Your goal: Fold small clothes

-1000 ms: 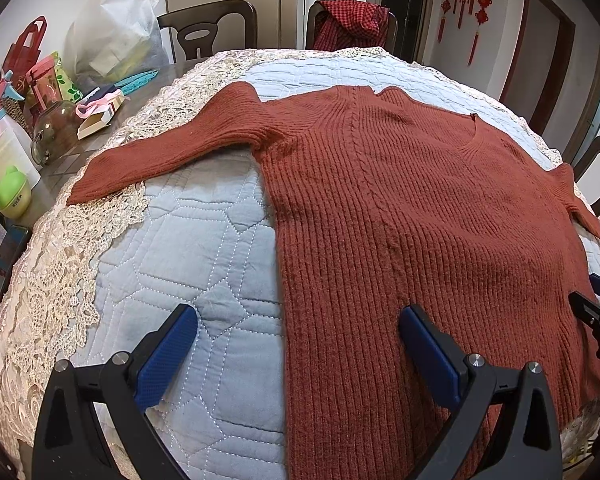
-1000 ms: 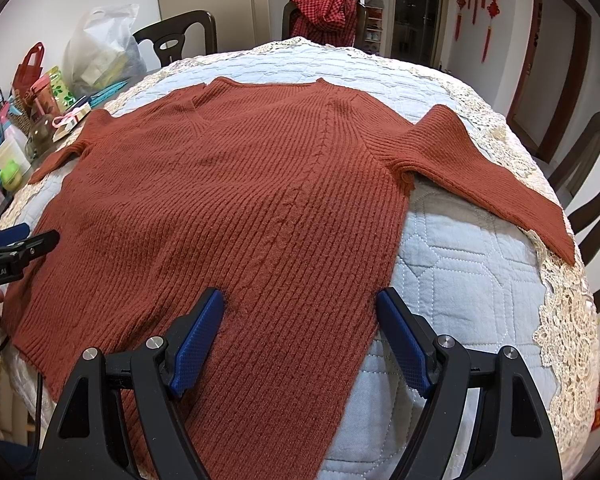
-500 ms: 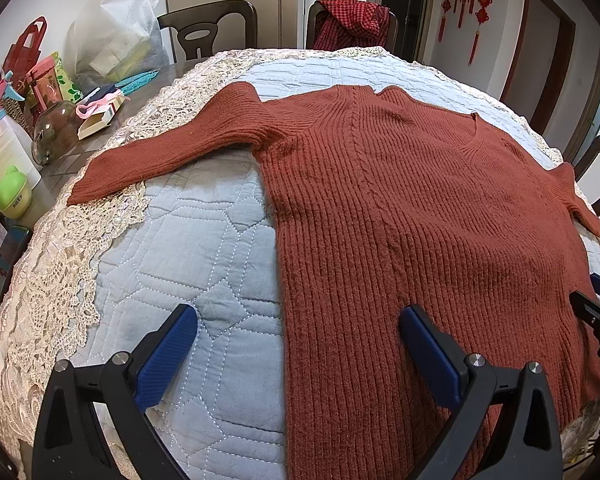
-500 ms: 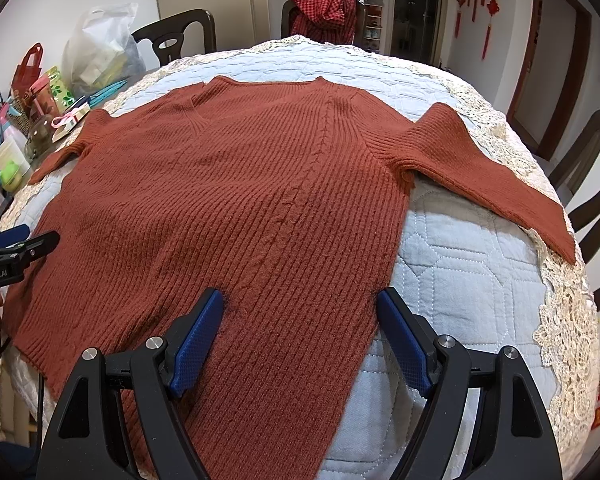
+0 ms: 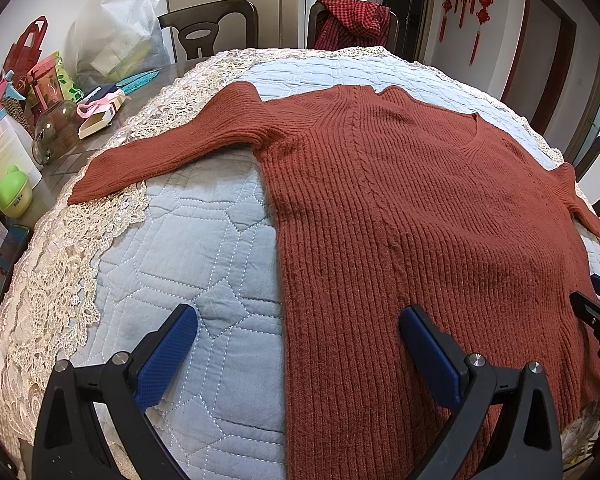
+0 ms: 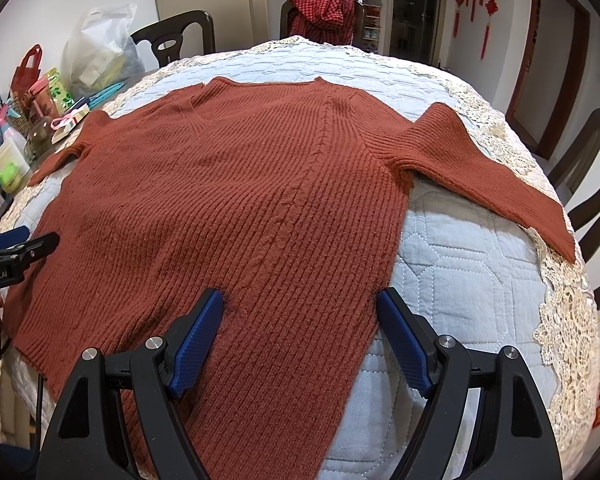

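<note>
Two grippers: both stood spread wide with nothing between the blue pads, poised low at the near edge of the table.
Left gripper [image 5: 298, 348]: released; its span straddled the sweater's left side edge, one pad over bare quilt, the other over ribbed knit.
Right gripper [image 6: 300, 336]: released; its span covered the sweater's right side edge near the hem, the outer pad at the border of knit and quilt.
Sweater [image 6: 236, 208]: rust-red ribbed knit, lying flat and face up on the quilted blue cover [image 6: 460, 272], V-neck pointing away from the grippers, hem nearest them.
Left sleeve [image 5: 168, 152]: stretched outward and down, its cuff resting on the lace border [image 5: 60, 280].
Right sleeve [image 6: 496, 176]: stretched outward likewise, its cuff reaching the lace on that side.
Surroundings: bags, jars and boxes [image 5: 40, 112] crowded the far left of the table, well apart from the garment; a checked cloth [image 6: 324, 12] hung on a chair beyond.
Step in hand: judged the start of folding, the garment spread and no fold yet made.
Next move: probably each gripper pinching a sleeve or side edge and carrying it inward across the body; a shallow, firm pinch would be needed, since thick knit sags and slips.
</note>
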`<state>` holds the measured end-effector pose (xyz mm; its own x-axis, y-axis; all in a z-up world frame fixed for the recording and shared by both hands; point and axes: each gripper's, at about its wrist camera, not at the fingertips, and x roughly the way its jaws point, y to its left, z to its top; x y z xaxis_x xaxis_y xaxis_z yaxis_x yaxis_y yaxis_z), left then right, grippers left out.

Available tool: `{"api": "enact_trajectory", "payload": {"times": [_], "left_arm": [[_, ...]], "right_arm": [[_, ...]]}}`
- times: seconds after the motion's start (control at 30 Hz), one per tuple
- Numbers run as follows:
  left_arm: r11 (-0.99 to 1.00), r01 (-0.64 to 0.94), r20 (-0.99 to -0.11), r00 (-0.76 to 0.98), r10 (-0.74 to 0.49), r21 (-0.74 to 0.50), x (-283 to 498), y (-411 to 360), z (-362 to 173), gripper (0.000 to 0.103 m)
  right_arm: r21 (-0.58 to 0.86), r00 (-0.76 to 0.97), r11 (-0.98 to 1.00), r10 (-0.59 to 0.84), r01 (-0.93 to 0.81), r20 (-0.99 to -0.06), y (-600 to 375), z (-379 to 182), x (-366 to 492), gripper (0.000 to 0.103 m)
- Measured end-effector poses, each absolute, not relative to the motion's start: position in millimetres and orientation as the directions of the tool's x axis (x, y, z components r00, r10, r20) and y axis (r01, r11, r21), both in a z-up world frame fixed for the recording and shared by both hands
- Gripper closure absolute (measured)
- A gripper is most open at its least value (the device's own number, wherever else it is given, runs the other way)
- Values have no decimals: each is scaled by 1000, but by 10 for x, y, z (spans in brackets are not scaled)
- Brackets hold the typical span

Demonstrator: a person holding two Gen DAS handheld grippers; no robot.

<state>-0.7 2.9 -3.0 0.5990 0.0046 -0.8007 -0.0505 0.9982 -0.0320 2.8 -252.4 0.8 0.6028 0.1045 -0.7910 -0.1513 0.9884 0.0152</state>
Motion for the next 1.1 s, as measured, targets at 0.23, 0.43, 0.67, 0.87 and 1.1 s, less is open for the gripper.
{"api": "enact_trajectory", "payload": {"times": [0.23, 0.43, 0.67, 0.87, 1.1], "left_arm": [[998, -50, -801, 599, 5, -32, -5, 30, -29, 0], [998, -50, -801, 599, 5, -32, -9, 33, -28, 0], [998, -50, -801, 599, 6, -31, -10, 37, -30, 0], [998, -52, -800, 601, 6, -31, -19, 45, -32, 0], [998, -52, -800, 600, 6, -31, -24, 49, -33, 0]], "right_arm": [[18, 607, 989, 106, -149, -788, -2533, 16, 26, 24], [17, 607, 988, 106, -151, -788, -2536, 18, 26, 24], [13, 607, 988, 105, -154, -788, -2535, 23, 24, 24], [12, 605, 988, 105, -155, -789, -2528, 27, 27, 24], [12, 606, 988, 104, -154, -789, -2530, 26, 26, 24]]}}
